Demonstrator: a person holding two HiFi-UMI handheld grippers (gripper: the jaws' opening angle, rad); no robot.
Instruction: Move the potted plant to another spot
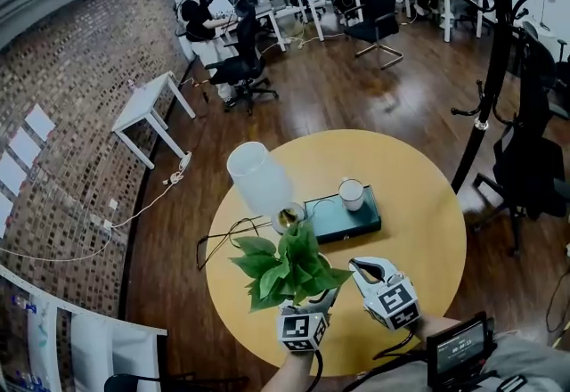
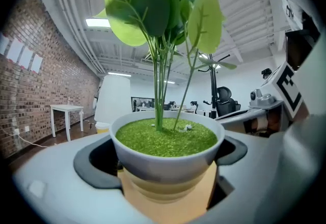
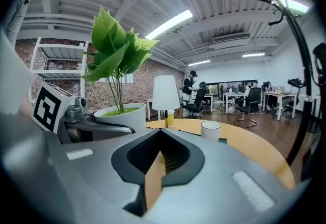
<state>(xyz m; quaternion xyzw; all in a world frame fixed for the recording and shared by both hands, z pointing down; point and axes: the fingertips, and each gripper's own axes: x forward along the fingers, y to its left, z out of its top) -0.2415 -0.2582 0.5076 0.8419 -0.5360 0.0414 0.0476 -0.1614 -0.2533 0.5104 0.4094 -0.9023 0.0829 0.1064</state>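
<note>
We hold the potted plant (image 1: 289, 270) in the left gripper (image 1: 313, 303), whose jaws are closed on either side of the white pot, just under its rim. The left gripper view shows the rim sitting above the dark pads, green moss filling the pot, and the stems rising upright. We cannot tell whether the pot's base touches the round yellow table (image 1: 419, 230) or hangs just above it.

The plant sits over the near-left part of the table, a little way in from the near edge. Its leaves reach toward the lamp (image 1: 258, 178), which stands just behind it near the left rim. A dark cable (image 1: 227, 234) runs across the tabletop beside the plant and over that left edge.

The right gripper (image 1: 363, 268) is just beside the plant on its right. Its jaws are pressed together with nothing between them, and the tip points toward the teal tray (image 1: 343, 219). The tray lies near the table's middle, with a white cup (image 1: 351, 194) on its far corner.

The whole right half of the tabletop is bare out to the rim, and so is the far arc behind the tray. Off the table's right edge, a black coat stand (image 1: 490, 69) rises close to the rim, with an office chair (image 1: 534, 159) beyond it. The wooden floor (image 1: 356, 96) past the far edge is open.
</note>
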